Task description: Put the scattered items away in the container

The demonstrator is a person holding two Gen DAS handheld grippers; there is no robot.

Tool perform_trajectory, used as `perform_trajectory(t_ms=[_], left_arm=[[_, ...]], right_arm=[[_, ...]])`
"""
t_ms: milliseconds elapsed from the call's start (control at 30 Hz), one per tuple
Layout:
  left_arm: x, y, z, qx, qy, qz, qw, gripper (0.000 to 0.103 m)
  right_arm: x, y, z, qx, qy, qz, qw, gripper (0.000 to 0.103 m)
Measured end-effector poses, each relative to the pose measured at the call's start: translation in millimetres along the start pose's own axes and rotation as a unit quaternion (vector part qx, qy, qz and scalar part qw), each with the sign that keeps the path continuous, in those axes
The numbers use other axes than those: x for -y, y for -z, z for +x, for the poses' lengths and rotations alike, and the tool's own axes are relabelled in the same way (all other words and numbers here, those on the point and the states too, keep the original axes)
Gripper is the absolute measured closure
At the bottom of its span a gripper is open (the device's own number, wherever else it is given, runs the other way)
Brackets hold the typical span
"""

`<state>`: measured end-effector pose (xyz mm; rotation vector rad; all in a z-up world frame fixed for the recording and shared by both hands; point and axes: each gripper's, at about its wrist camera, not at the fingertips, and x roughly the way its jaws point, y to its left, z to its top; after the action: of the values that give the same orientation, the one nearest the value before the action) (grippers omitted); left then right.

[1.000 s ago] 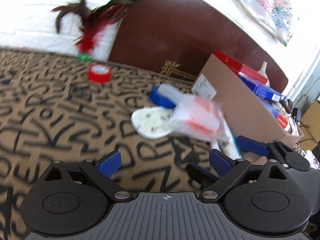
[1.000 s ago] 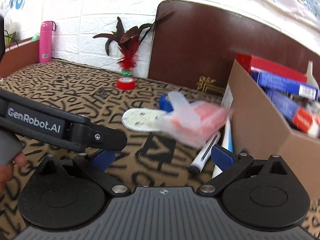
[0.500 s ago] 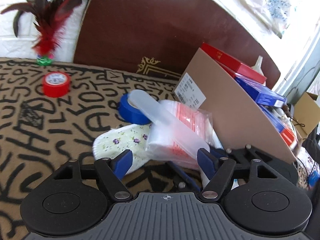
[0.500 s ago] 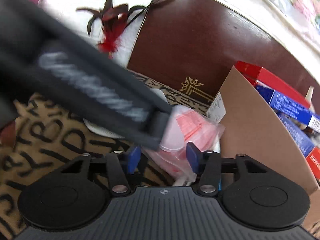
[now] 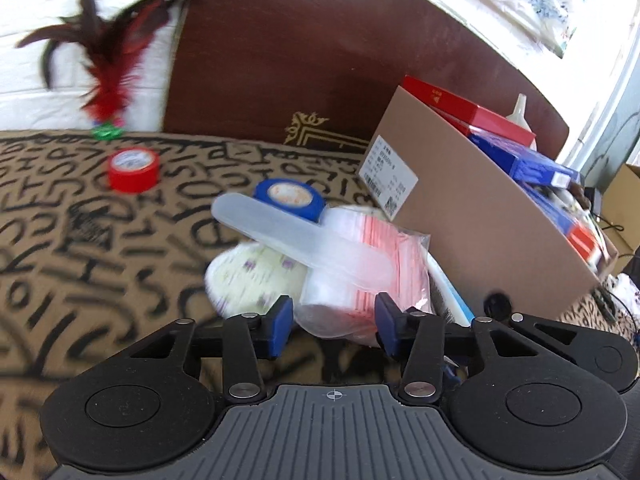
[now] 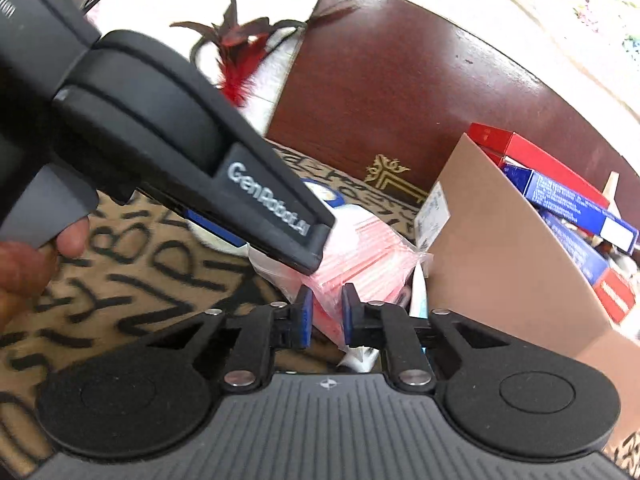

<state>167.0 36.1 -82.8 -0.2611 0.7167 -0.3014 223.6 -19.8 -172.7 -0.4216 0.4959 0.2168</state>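
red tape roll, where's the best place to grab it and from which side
Take the red tape roll across its outer wall, coming down from above. It lies flat on the patterned cloth with the hole up, so fingers can straddle the ring. It stands apart from the blue tape roll, leaving room on both sides.

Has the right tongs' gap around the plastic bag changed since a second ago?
Yes. The right tongs have narrowed onto the plastic bag and moved closer to the cardboard box.

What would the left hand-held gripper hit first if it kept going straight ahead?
Probably the clear plastic bag of red-striped zip pouches, already between its blue fingers. The translucent plastic case lies on top; depth is unclear.
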Motion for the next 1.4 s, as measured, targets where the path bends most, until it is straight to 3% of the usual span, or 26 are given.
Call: perform_trajectory(t_ms=[67, 133, 200, 433, 500, 700, 733, 767, 833, 867, 900, 1067, 1233, 1400], left_arm=[[0.9, 13.1, -17.8, -0.002, -0.004, -0.005, 1.0000, 0.058], [0.8, 29.7, -35.7, -0.015, 0.011, -0.016, 0.9997, 0.074], [2.4, 50.0, -52.7, -0.031, 0.009, -0.026, 0.9991, 0.075], [-3.0, 100.1, -94.8, -0.044, 0.011, -0.058, 0.9973, 0.074], [0.0, 104.1, -103.1, -0.045, 0.012, -0.052, 0.9976, 0.069], [6.6, 113.1, -119.9, -0.030, 0.008, -0.045, 0.9985, 0.037], [6.6, 111.8, -121.0, -0.025, 0.004, -0.044, 0.9987, 0.031], [6.0, 110.4, -122.1, -0.019, 0.001, -0.044, 0.9989, 0.026], [3.9, 104.8, -123.4, -0.005, -0.001, -0.044, 0.9990, 0.020], [2.0, 100.5, -122.7, 0.001, 0.001, -0.044, 0.9990, 0.016], [0.5, 95.0, -121.0, 0.007, 0.002, -0.043, 0.9991, 0.014], [-8.8, 58.1, -93.4, 0.010, 0.011, -0.023, 0.9996, 0.011], [-12.2, 35.1, -61.9, -0.030, 0.041, -0.010, 0.9987, 0.011], [-3.8, 25.6, -34.1, -0.061, 0.036, 0.040, 0.9967, 0.008]], right_arm=[[-3.4, 3.1, -14.8, 0.001, -0.016, 0.007, 1.000, 0.088], [-8.0, 7.6, -33.2, 0.003, -0.035, 0.013, 0.999, 0.090], [-13.5, 13.1, -52.9, 0.004, -0.064, 0.022, 0.998, 0.098], [-57.8, 34.4, -111.6, -0.005, -0.104, 0.007, 0.995, 0.100], [-57.6, 42.7, -126.2, -0.013, -0.118, 0.023, 0.993, 0.100], [-54.3, 63.4, -145.2, -0.019, -0.121, 0.044, 0.991, 0.099], [-53.6, 66.9, -149.5, -0.018, -0.119, 0.051, 0.991, 0.097], [-51.0, 67.8, -150.5, -0.019, -0.116, 0.058, 0.991, 0.087], [-45.3, 68.1, -149.2, -0.017, -0.102, 0.068, 0.992, 0.058], [-43.1, 67.9, -148.0, -0.015, -0.093, 0.071, 0.993, 0.039], [-40.9, 67.8, -147.3, -0.012, -0.085, 0.074, 0.994, 0.034], [-31.0, 61.5, -132.3, -0.010, -0.083, 0.086, 0.993, 0.026], [-29.3, 51.2, -117.5, -0.004, -0.088, 0.090, 0.992, 0.018], [-29.2, 43.0, -97.3, -0.004, -0.090, 0.087, 0.992, 0.015]])
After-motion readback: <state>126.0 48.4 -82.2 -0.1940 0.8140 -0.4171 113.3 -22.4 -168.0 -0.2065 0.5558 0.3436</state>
